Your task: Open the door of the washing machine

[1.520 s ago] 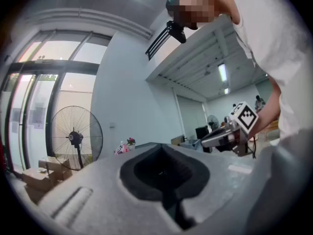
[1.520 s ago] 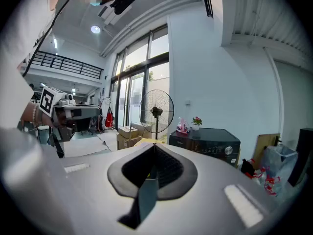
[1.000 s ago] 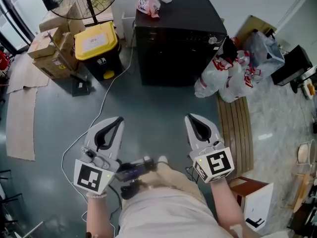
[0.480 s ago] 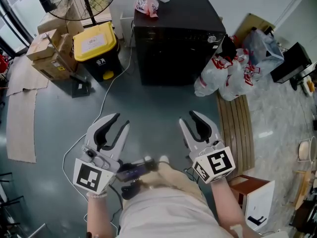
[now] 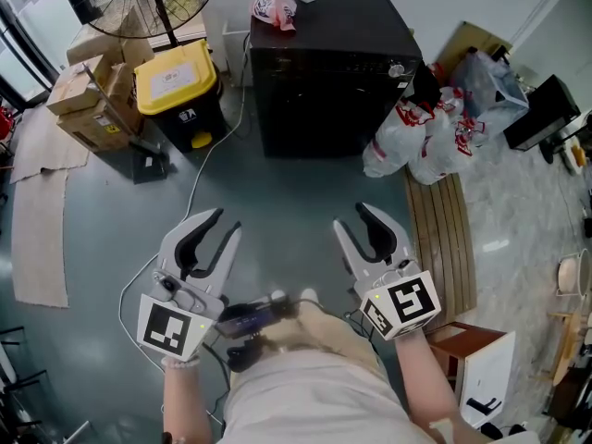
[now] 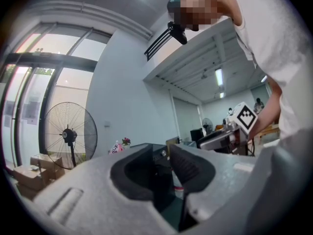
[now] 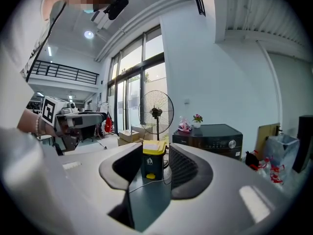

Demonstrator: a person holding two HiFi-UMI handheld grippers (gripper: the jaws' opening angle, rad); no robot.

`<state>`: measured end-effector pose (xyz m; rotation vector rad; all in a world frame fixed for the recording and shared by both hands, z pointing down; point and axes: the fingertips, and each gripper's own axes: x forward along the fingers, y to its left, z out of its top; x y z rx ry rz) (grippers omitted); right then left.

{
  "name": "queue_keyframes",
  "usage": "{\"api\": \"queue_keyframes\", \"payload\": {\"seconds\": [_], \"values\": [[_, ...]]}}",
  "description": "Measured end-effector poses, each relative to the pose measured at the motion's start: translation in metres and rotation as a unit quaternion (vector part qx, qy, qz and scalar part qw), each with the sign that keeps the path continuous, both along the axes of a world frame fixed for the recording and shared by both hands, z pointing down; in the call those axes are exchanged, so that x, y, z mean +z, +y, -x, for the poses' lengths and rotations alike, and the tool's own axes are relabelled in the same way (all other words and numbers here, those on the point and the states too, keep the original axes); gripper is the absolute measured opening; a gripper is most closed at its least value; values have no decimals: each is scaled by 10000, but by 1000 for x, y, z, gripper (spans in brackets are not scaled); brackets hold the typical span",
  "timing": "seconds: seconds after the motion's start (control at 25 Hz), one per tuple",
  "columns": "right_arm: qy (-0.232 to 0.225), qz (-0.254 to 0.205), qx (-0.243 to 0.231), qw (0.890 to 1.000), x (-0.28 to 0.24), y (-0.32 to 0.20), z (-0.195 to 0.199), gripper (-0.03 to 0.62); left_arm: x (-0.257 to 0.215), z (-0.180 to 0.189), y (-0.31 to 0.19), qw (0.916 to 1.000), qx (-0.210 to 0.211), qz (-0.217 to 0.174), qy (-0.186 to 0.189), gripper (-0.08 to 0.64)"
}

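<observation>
Head view: washing machine (image 5: 333, 63) door indistinct; left gripper (image 5: 228, 222) and right gripper (image 5: 351, 216) jaws just opened, empty.

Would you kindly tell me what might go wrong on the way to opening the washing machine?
The white cable trails over the floor in front of the washing machine, so a foot may catch it. The plastic bags crowd the machine's right corner and may hinder opening it.
</observation>
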<state>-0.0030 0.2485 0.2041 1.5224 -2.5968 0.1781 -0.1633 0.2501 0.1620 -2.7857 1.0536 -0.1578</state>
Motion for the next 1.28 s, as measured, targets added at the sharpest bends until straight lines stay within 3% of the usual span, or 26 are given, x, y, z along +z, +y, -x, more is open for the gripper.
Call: {"api": "queue_keyframes", "payload": {"seconds": [0.44, 0.72, 1.28], "values": [[33, -10, 425, 9991, 5, -6, 5, 153, 8, 20, -16, 9996, 255, -13, -96, 89], [44, 120, 501, 9987, 17, -23, -4, 153, 11, 13, -42, 9992, 349, -70, -180, 89], [-74, 106, -64, 9999, 25, -167, -28, 153, 23, -21, -166, 9998, 129, 38, -136, 89]]}}
